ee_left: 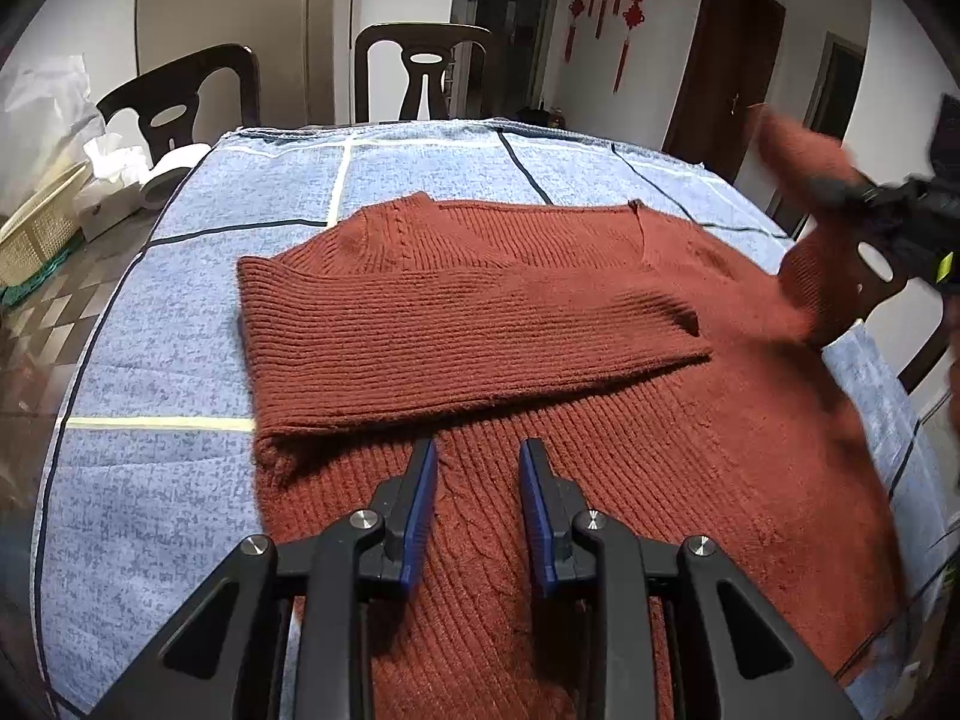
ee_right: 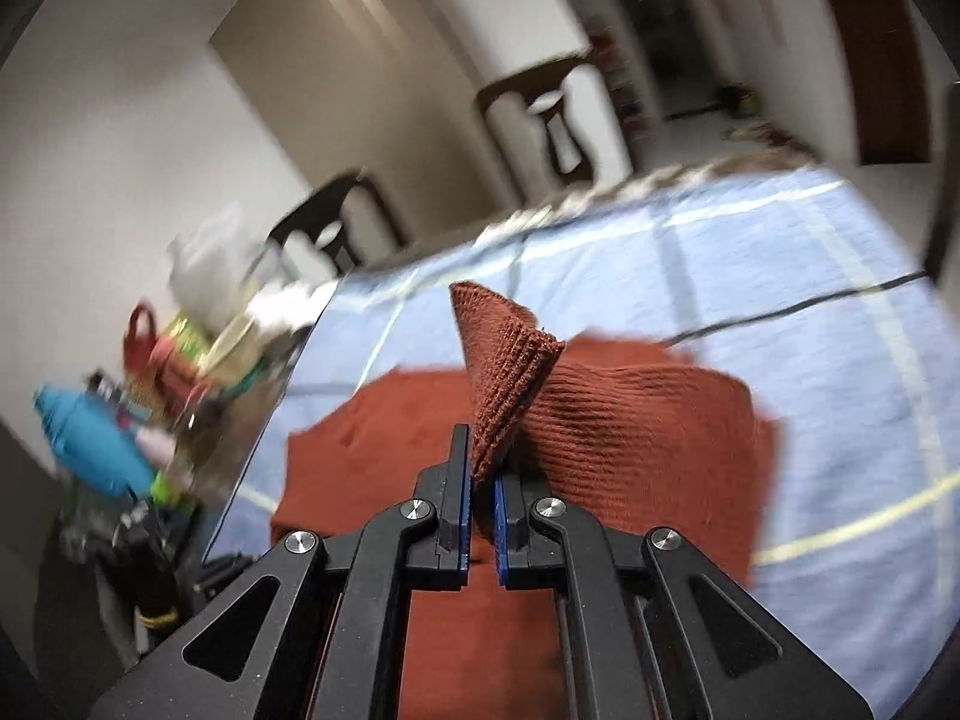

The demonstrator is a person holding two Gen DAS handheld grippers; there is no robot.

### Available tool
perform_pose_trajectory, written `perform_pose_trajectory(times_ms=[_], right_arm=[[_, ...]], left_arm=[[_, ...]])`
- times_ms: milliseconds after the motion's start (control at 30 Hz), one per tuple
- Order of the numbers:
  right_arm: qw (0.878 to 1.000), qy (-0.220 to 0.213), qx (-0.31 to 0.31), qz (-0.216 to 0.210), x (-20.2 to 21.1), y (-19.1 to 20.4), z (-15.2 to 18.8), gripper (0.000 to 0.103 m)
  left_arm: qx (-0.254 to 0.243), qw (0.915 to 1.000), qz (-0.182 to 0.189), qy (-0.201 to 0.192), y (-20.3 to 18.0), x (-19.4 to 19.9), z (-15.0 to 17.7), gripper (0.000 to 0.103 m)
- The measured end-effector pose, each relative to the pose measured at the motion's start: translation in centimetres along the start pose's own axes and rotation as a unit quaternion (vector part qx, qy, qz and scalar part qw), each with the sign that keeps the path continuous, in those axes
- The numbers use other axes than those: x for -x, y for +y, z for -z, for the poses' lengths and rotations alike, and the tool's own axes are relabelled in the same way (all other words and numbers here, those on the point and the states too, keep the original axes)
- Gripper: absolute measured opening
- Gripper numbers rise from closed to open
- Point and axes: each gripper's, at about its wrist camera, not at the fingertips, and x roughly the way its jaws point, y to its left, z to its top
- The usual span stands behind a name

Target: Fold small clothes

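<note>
A blue checked cloth (ee_left: 180,312) covers the surface, and the rust-red knit sweater (ee_left: 480,324) lies flat on it, one sleeve folded across its chest. The left hand-held gripper (ee_left: 478,468) hovers over the sweater's lower part, fingers spread apart. The right hand-held gripper (ee_right: 483,480) pinches the other sleeve (ee_right: 516,348), lifted above the sweater.

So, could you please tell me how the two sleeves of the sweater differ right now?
The left sleeve lies flat, folded across the sweater's chest; the right sleeve is lifted off the sweater. The left sleeve is free, with the left tongs open above the body; the right sleeve's cuff is pinched in the right tongs. Both are the same rust-red ribbed knit.
</note>
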Motion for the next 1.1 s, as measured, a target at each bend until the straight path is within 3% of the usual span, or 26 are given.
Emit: perform_pose_trajectory(times_ms=[67, 167, 300, 433, 633, 767, 800, 833, 867, 1033, 1100], right_arm=[[0.999, 0.044, 0.009, -0.007, -2.9, 0.4, 1.2, 0.015], [0.997, 0.075, 0.029, -0.015, -4.0, 1.1, 3.3, 0.018], [0.997, 0.054, 0.04, -0.025, -1.4, 0.8, 4.3, 0.018], [0.999, 0.027, 0.018, 0.026, 1.0, -1.9, 4.7, 0.018], [0.997, 0.01, -0.02, 0.077, 3.2, -5.4, 5.2, 0.018], [0.996, 0.004, -0.026, 0.088, 3.5, -6.6, 5.0, 0.018], [0.995, 0.007, -0.029, 0.092, 3.4, -6.9, 5.0, 0.018], [0.995, 0.014, -0.032, 0.097, 3.2, -7.2, 5.0, 0.018], [0.995, 0.017, -0.032, 0.094, 3.0, -7.4, 5.0, 0.018], [0.995, 0.012, -0.021, 0.096, 3.1, -7.3, 4.9, 0.018], [0.995, 0.018, -0.024, 0.098, 3.0, -7.6, 5.0, 0.018]], left_arm=[[0.007, 1.0, 0.004, -0.006, 0.4, 0.6, -0.2, 0.031], [0.012, 0.9998, 0.005, -0.015, 0.8, 1.5, -0.7, 0.031], [0.019, 0.9993, 0.024, -0.023, 1.1, 2.3, -2.0, 0.031], [0.011, 0.9983, 0.055, -0.017, -0.4, 1.3, -4.0, 0.031], [-0.009, 0.994, 0.105, 0.03, -3.7, -3.9, -6.6, 0.031], [0.001, 0.9913, 0.115, 0.063, -4.4, -7.0, -6.9, 0.031], [0.002, 0.9919, 0.115, 0.055, -4.6, -7.0, -7.0, 0.031], [-0.001, 0.9919, 0.115, 0.053, -4.7, -7.0, -7.1, 0.023], [-0.003, 0.9919, 0.116, 0.051, -4.9, -6.9, -7.2, 0.008], [-0.009, 0.9897, 0.143, -0.01, -5.0, -4.2, -8.3, 0.006], [-0.008, 0.9911, 0.133, -0.012, -4.7, -4.4, -8.5, 0.006]])
